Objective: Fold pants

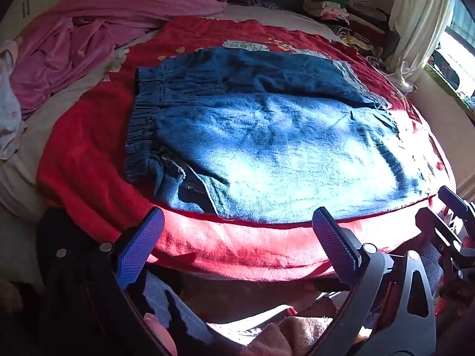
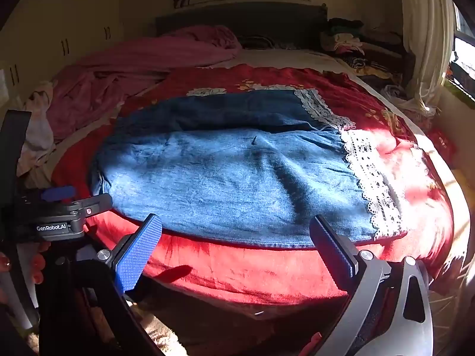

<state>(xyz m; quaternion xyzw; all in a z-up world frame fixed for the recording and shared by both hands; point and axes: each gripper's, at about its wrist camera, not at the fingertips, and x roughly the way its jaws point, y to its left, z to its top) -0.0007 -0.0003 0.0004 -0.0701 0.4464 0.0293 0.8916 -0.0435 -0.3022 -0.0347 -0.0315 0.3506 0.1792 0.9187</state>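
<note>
Blue denim pants [image 1: 267, 148] lie flat on a red blanket [image 1: 237, 249], elastic waistband [image 1: 145, 127] at the left, white lace cuffs [image 2: 371, 178] at the right. The near leg is in sunlight, the far leg in shade. The pants also show in the right wrist view [image 2: 231, 184]. My left gripper [image 1: 237, 237] is open and empty, just short of the pants' near edge. My right gripper [image 2: 236, 246] is open and empty, also at the near edge, further right. The right gripper's body shows at the right edge of the left wrist view [image 1: 451, 216]; the left one shows in the right wrist view [image 2: 59, 213].
A crumpled pink sheet [image 1: 98, 38] lies at the far left of the bed. Stacked clothes [image 1: 341, 12] sit at the far right by a curtain [image 1: 421, 20] and window. White wardrobe doors [image 2: 65, 38] stand at the left. The bed's near edge [image 2: 237, 296] drops away below the grippers.
</note>
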